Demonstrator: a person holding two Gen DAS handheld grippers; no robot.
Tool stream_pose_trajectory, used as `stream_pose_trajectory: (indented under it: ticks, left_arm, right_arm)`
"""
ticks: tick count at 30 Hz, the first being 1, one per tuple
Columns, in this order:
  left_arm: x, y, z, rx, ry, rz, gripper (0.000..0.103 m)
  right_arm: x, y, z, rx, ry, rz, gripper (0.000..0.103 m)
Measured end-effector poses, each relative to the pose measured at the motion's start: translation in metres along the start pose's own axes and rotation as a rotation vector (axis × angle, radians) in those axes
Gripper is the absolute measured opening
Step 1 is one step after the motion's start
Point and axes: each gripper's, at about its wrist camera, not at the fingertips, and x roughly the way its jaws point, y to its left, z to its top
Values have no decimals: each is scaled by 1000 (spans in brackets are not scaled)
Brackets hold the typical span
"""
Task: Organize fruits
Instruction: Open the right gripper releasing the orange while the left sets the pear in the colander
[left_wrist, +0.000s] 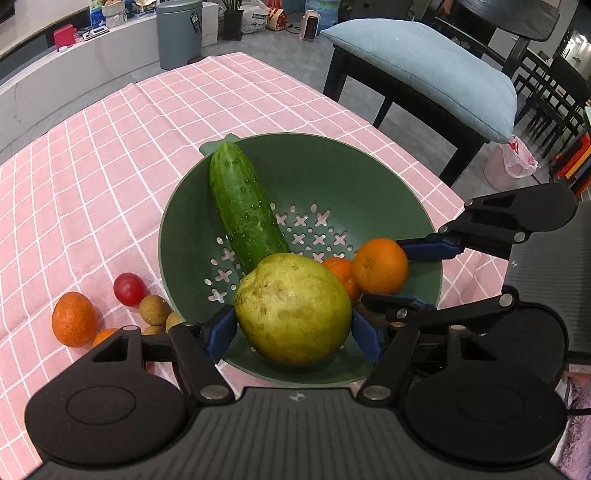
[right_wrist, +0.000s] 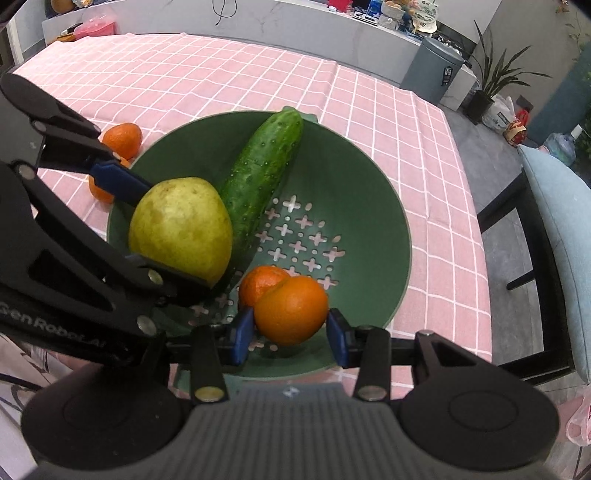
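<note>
The left tool (left_wrist: 293, 330) is gripping a large yellow-green pear (left_wrist: 293, 308) between its blue pads, holding it over the near side of the green colander (left_wrist: 388, 177). The right tool (right_wrist: 290, 334) is bracketing an orange (right_wrist: 291, 310); its pads are sitting at the fruit's sides, and it looks clamped on, though contact on the right-hand pad is hard to confirm. Both fruits are hanging inside the bowl's rim, so the work seems to be at the point of setting them down.

The main risk is crowding. A cucumber (left_wrist: 243, 210) is lying just ahead of the left tool, leaning against the far wall, and the pear is nearly touching its lower end; letting go here could send the pear rolling into it. A smaller tangerine (right_wrist: 260, 286) is pressing against the far-left side of the orange, so opening the right tool may shove one fruit against the other. The two tools are also working close together, with the right tool's nearer finger just beside the pear, and a careless spread could knock them together.

The pear is smooth and heavy for such narrow pads, so it may slip early. Off to the left tool's side, a second orange (left_wrist: 74, 319), a red tomato (left_wrist: 129, 288) and small brown fruits (left_wrist: 155, 309) are waiting on the worktop (left_wrist: 110, 147).
</note>
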Motion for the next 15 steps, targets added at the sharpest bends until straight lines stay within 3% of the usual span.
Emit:
stream_pose_trajectory:
  ticks: [6,10,15]
  left_arm:
    - [-2,-3,0,8,-1,-3,78]
    - [-12,1,0,-15,-43,-32,80]
    - [-29,3,-1,-30,-92,-39,80]
  right_arm:
    - [-7,4,0,-21,-8,-22,41]
    - [-13,2,0,-19,-21,-32,55]
    - [-25,7,1,-11,-45,-61,60]
